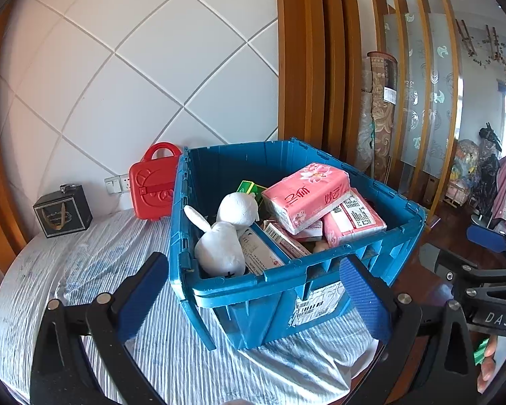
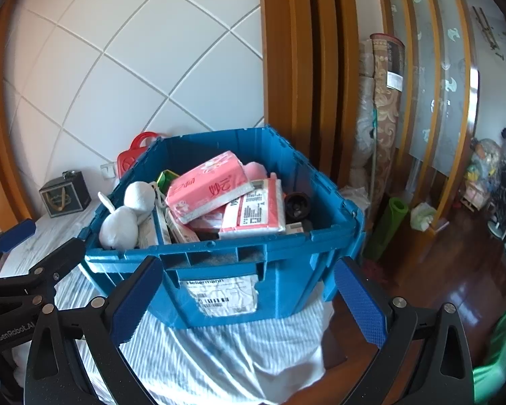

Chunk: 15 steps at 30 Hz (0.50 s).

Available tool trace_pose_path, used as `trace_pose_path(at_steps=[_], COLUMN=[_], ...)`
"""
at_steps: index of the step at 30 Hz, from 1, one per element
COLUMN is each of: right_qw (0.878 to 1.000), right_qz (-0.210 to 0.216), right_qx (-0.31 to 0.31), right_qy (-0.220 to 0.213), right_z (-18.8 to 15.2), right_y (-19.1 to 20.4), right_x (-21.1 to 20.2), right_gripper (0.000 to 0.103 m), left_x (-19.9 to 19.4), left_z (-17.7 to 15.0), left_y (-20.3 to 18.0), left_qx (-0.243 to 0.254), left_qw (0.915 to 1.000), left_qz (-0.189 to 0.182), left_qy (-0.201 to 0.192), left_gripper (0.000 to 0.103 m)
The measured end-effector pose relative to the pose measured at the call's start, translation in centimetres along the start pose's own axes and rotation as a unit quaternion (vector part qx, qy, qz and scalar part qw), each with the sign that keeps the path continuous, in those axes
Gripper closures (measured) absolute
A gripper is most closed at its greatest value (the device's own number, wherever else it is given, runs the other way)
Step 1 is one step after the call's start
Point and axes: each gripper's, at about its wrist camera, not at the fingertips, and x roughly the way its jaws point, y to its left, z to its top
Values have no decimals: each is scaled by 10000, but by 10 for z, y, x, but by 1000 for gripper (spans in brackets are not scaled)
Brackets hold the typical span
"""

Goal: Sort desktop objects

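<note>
Both the left gripper [image 1: 253, 298] and right gripper [image 2: 248, 298] gape wide and empty before the blue crate [image 2: 219, 253], filled with pink tissue packs [image 2: 207, 185] and a white plush rabbit [image 1: 224, 233], at the table's near edge.

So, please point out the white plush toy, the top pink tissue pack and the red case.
white plush toy [image 1: 221, 248], left wrist view, on its body
top pink tissue pack [image 1: 307, 195], left wrist view, on its printed face
red case [image 1: 151, 185], left wrist view, on its front

"DAS" in white on the black body of the right tool [image 1: 485, 239], seen from the left wrist. "GenRobot.AI" on the left tool [image 2: 17, 239], seen from the right wrist. White label [image 2: 221, 295] on the crate [image 2: 286, 263] front headed "Hellermann", with a barcode; its finer print is unreadable. Pink tissue pack [image 2: 207, 185] carries large Chinese characters, too distorted to read.
</note>
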Motion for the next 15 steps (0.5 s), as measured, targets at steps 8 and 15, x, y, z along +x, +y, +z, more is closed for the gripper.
trace_pose_path(at_steps=[8,15], right_qw=[10000,9999], right_qz=[67,82], right_qx=[45,61], right_qy=[-7,-16], right_z=[-1,0], right_y=[-2,-5], right_x=[-2,0], right_gripper=[0,0], left_x=[1,0], left_z=[0,1], left_y=[2,-3], left_qx=[-25,-33], left_qw=[10000,10000], left_qz=[48,28], left_qy=[34,-18], left_gripper=[0,0])
